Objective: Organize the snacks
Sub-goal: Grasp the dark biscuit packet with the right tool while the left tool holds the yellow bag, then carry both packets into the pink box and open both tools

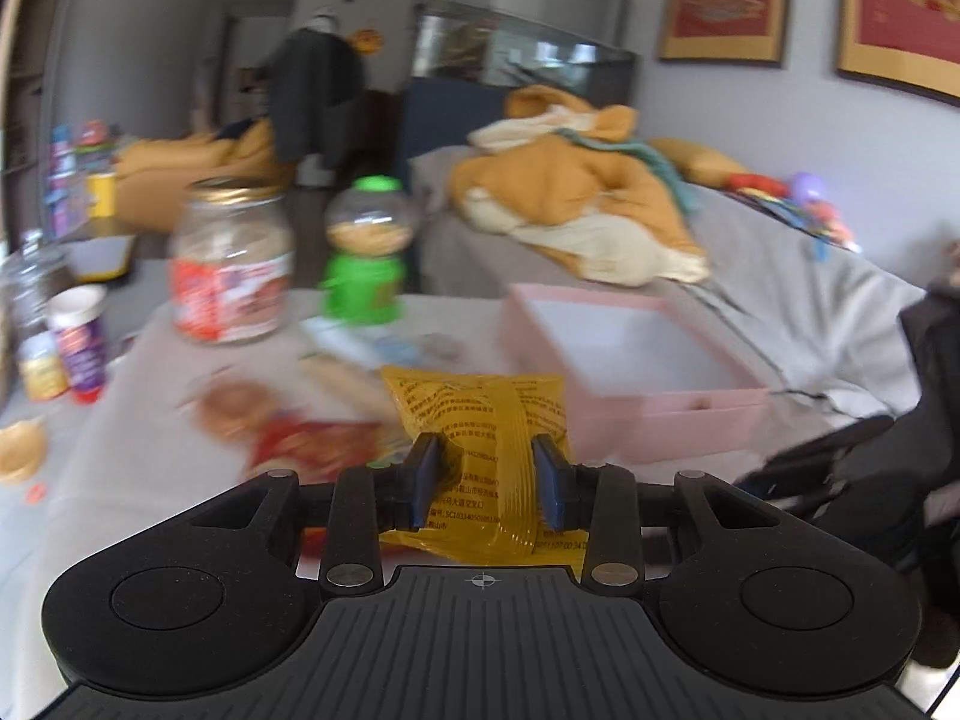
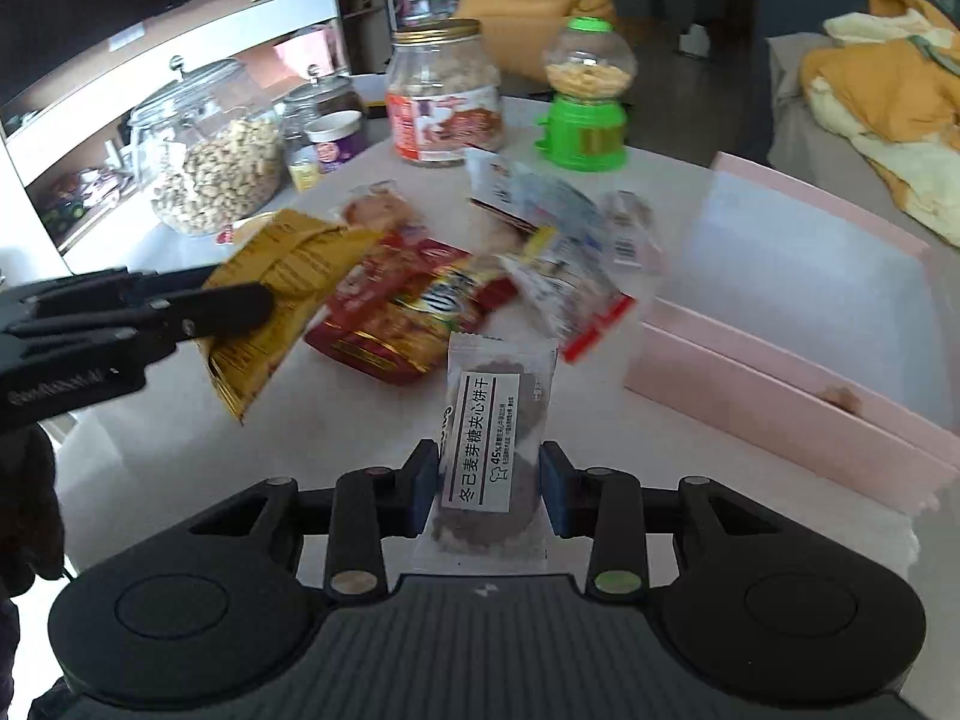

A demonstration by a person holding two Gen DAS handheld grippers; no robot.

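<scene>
Left gripper (image 1: 489, 483) clamped on a yellow snack packet (image 1: 480, 420), right gripper (image 2: 489, 489) clamped on a clear-wrapped sandwich biscuit (image 2: 489, 444), both near the pink tray (image 2: 798, 384).

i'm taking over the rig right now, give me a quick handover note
Left gripper: shut on a yellow printed snack packet, held above the table.
Right gripper: shut on a clear-wrapped dark sandwich biscuit with a white label, also lifted.
Pink rectangular open box: on the right side of the white table; its visible inside looks empty, so nothing visibly sorted yet.
Left to do: probably place both held packs in the box, then work through the loose pile of wrapped snacks mid-table. The jars and green candy dispenser stand at the far edge.
</scene>
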